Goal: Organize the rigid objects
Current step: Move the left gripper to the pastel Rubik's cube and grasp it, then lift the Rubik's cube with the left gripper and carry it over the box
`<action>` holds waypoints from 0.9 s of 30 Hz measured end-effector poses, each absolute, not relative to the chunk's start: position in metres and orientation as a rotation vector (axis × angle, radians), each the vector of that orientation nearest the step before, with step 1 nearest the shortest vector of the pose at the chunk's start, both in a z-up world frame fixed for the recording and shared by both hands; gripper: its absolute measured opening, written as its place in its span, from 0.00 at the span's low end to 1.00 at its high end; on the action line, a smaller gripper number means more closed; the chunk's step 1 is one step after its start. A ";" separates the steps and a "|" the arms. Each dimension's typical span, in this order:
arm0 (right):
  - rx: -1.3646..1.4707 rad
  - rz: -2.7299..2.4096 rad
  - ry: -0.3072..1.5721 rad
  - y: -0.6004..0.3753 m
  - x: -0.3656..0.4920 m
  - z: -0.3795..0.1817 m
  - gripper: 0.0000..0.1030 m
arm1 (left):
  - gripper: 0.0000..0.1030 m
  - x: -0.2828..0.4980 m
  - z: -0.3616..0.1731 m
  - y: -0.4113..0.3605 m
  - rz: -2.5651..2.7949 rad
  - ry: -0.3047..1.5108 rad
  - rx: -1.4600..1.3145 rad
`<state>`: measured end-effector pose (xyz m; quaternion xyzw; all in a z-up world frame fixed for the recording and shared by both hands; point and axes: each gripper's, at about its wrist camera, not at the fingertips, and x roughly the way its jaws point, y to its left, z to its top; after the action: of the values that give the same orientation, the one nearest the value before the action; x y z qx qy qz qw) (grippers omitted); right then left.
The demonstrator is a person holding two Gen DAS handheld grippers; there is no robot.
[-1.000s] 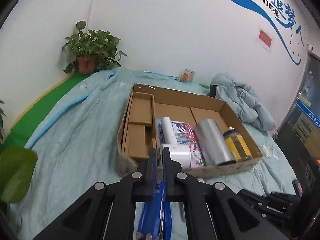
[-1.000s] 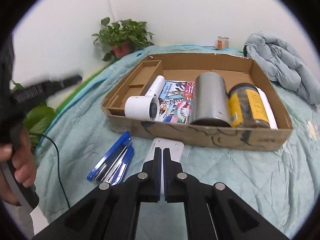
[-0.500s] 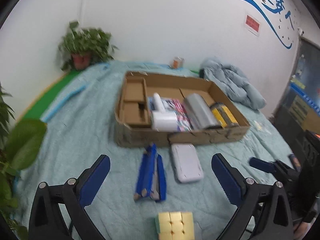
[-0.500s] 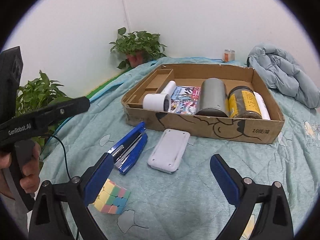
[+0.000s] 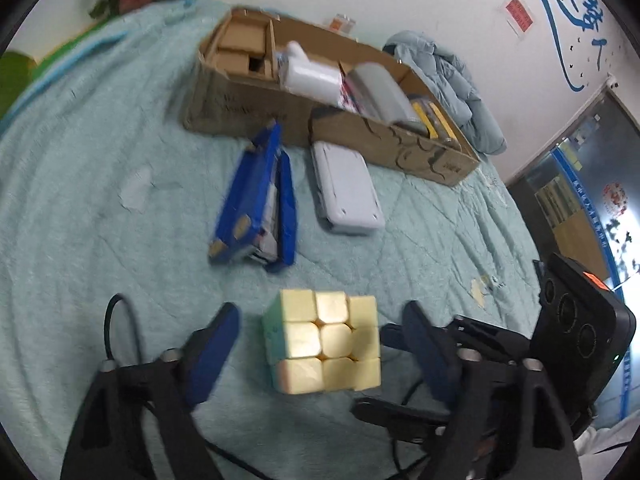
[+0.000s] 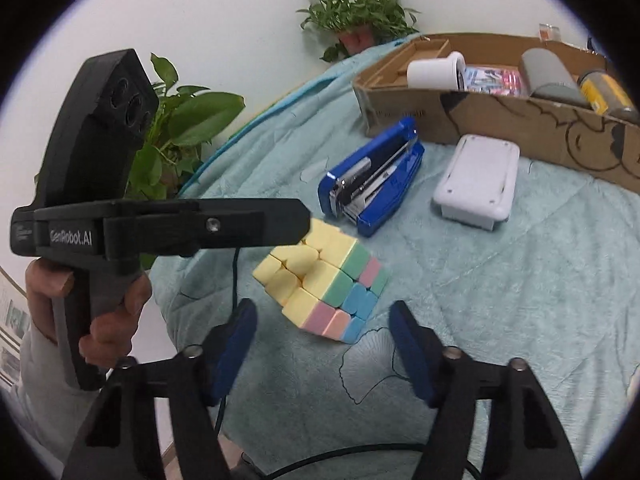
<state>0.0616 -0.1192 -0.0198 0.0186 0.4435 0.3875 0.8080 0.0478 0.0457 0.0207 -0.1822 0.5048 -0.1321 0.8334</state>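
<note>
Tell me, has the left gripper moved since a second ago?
Yes. The left gripper has dropped back from the cardboard box toward the puzzle cube, jaws closing, untouched.

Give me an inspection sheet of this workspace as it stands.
Surface: teal quilt, wrinkled.
Job's things: cube, stapler and white case lie on the quilt before the box; the box holds a white roll, grey cylinder and yellow-labelled jar.
Clutter: jacket beyond the box.
Grippers: left gripper and right gripper both closing; cube between the fingers, pads not touching.
Cables: black cable beside the cube.
Surroundings: potted plant, white wall, blue lettering.
</note>
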 end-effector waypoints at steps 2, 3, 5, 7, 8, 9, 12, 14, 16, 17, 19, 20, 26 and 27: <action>0.032 0.843 0.952 -0.116 0.061 -0.023 0.49 | 0.57 0.055 0.011 0.039 -0.290 1.106 -0.395; 0.025 0.851 0.954 -0.115 0.062 -0.024 0.46 | 0.57 0.055 0.008 0.035 -0.285 1.106 -0.384; 0.018 0.838 0.955 -0.116 0.064 -0.026 0.42 | 0.56 0.055 0.007 0.028 -0.277 1.104 -0.367; 0.052 0.825 0.973 -0.123 0.068 -0.030 0.43 | 0.56 0.056 0.008 0.021 -0.277 1.099 -0.375; 0.068 0.817 0.978 -0.127 0.070 -0.030 0.43 | 0.55 0.056 0.009 0.020 -0.281 1.098 -0.391; 0.075 0.808 0.976 -0.131 0.070 -0.030 0.43 | 0.55 0.057 0.007 0.016 -0.289 1.104 -0.416; 0.066 0.772 0.959 -0.143 0.068 -0.024 0.44 | 0.56 0.062 0.010 0.002 -0.308 1.099 -0.445; 0.071 0.736 0.960 -0.154 0.068 -0.020 0.44 | 0.55 0.067 0.012 -0.010 -0.338 1.093 -0.441; 0.067 0.703 0.960 -0.165 0.067 -0.018 0.44 | 0.55 0.073 0.010 -0.023 -0.375 1.098 -0.455; 0.071 0.694 0.965 -0.171 0.065 -0.019 0.44 | 0.55 0.074 0.008 -0.028 -0.387 1.106 -0.454; 0.087 0.686 0.985 -0.180 0.066 -0.023 0.44 | 0.55 0.076 0.005 -0.035 -0.415 1.113 -0.462; 0.095 0.688 0.991 -0.183 0.065 -0.024 0.44 | 0.55 0.077 0.006 -0.035 -0.428 1.110 -0.478; 0.109 0.693 1.009 -0.186 0.058 -0.032 0.44 | 0.55 0.073 0.015 -0.009 -0.412 1.064 -0.586; 0.108 0.697 1.008 -0.186 0.057 -0.032 0.44 | 0.52 0.073 0.014 -0.009 -0.392 1.068 -0.550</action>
<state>0.0572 -0.1860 -0.0316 0.0506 0.4728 0.3270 0.8167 0.0731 -0.0089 0.0142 -0.2569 0.4992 -0.1832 0.8070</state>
